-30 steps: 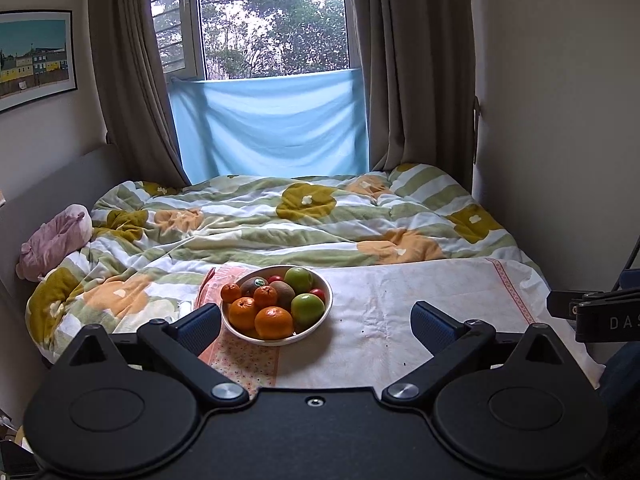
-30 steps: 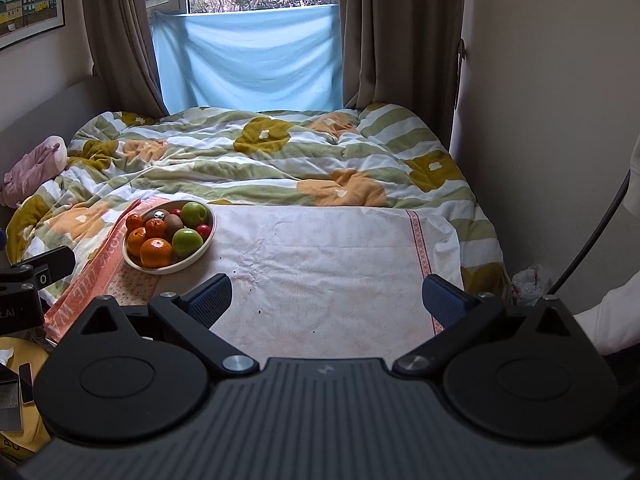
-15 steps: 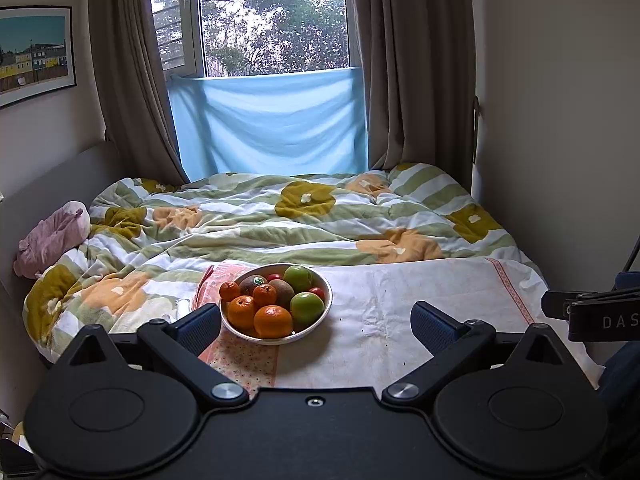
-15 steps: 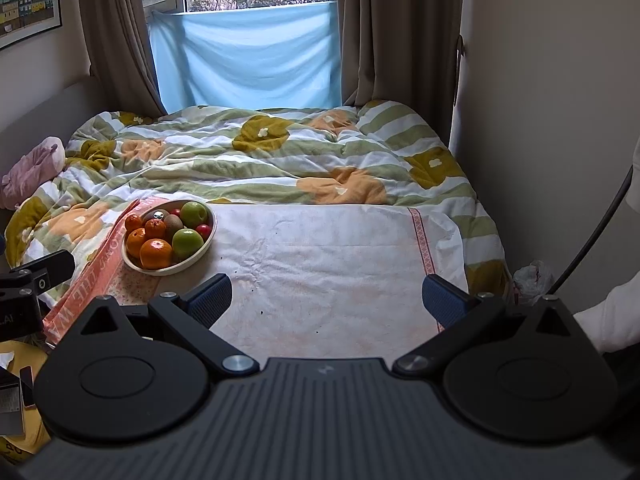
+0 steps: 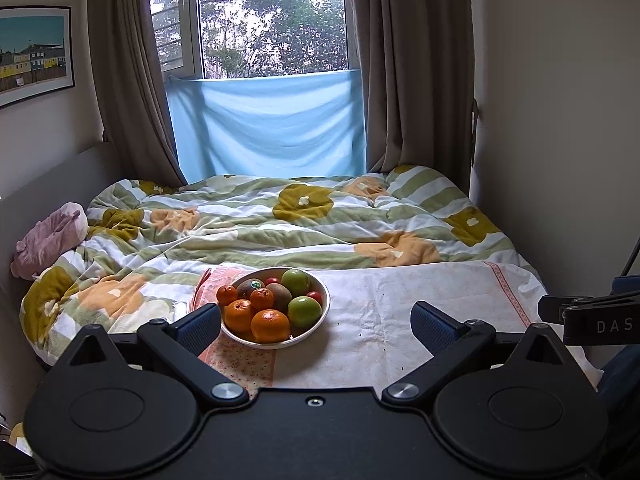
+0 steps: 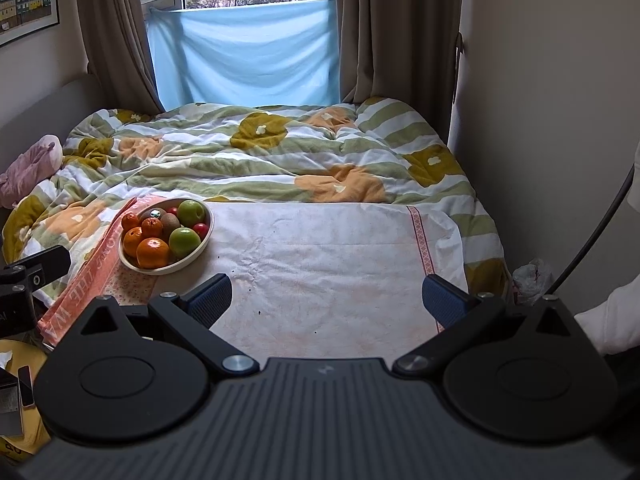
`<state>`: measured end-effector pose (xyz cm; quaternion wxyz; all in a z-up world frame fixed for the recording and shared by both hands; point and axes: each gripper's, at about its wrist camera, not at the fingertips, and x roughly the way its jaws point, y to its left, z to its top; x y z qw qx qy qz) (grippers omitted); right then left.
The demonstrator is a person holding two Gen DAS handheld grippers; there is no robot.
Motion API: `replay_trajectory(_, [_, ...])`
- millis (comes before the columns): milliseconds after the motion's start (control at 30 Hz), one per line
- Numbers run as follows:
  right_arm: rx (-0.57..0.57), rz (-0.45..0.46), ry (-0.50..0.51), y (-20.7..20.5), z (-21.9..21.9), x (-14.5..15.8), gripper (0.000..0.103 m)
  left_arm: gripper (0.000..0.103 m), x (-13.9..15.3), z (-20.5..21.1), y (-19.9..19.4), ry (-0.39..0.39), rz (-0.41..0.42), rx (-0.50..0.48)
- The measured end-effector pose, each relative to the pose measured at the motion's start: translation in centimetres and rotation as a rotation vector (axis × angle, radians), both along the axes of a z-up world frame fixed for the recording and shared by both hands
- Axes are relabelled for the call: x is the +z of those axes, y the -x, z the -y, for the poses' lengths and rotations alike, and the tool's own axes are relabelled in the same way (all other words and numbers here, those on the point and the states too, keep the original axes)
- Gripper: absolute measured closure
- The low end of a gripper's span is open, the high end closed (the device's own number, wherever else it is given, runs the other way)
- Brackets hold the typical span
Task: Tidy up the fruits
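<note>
A white bowl [image 5: 320, 322] stands on a white cloth [image 5: 400, 312] at the near end of a bed. It holds several oranges [image 5: 270, 325], two green apples [image 5: 305, 311], kiwis [image 5: 279, 295] and small red fruits [image 5: 314, 297]. My left gripper [image 5: 316, 326] is open and empty, just short of the bowl, its left finger beside the rim. My right gripper [image 6: 328, 298] is open and empty above the cloth [image 6: 320, 256], with the bowl [image 6: 200, 248] ahead to its left.
A striped flowered duvet [image 5: 280, 220] covers the bed behind the cloth. A pink garment [image 5: 48, 240] lies at the far left. A wall [image 6: 540, 120] bounds the bed's right side. Curtains and a window stand behind. An orange-printed towel [image 6: 92, 280] hangs at the cloth's left edge.
Both views have tilted up and edged slightly forward, so the bowl sits a little lower in the frames. The grippers stay open and empty.
</note>
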<state>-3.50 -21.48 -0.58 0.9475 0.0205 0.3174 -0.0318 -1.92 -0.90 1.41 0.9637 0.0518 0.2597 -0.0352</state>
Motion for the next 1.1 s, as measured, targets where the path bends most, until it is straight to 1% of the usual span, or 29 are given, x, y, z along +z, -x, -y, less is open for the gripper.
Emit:
replay_trajectory(567, [-0.003,0.003,-0.011,-0.16,0.31,-0.25,0.000,0.000,0.04,0.35,-0.27,0.001,-0.006,-0.004])
replay_trajectory(733, [-0.004,0.007,-0.008,-0.22,0.12,-0.15,0.000,0.000,0.15,0.41,-0.25,0.016,0.005,-0.009])
replay_trajectory(867, [-0.004,0.009,-0.009,-0.24,0.04,-0.09,0.000,0.000,0.40,0.46,-0.16,0.013,0.025,-0.011])
replay_trajectory(1000, [-0.002,0.010,-0.007,-0.33,-0.16,-0.08,0.000,0.000,0.54,0.09,-0.45,0.042,0.020,-0.018])
replay_trajectory(1100, [-0.002,0.010,-0.007,-0.38,-0.18,-0.05,0.000,0.000,0.54,-0.11,-0.48,0.050,0.027,-0.012])
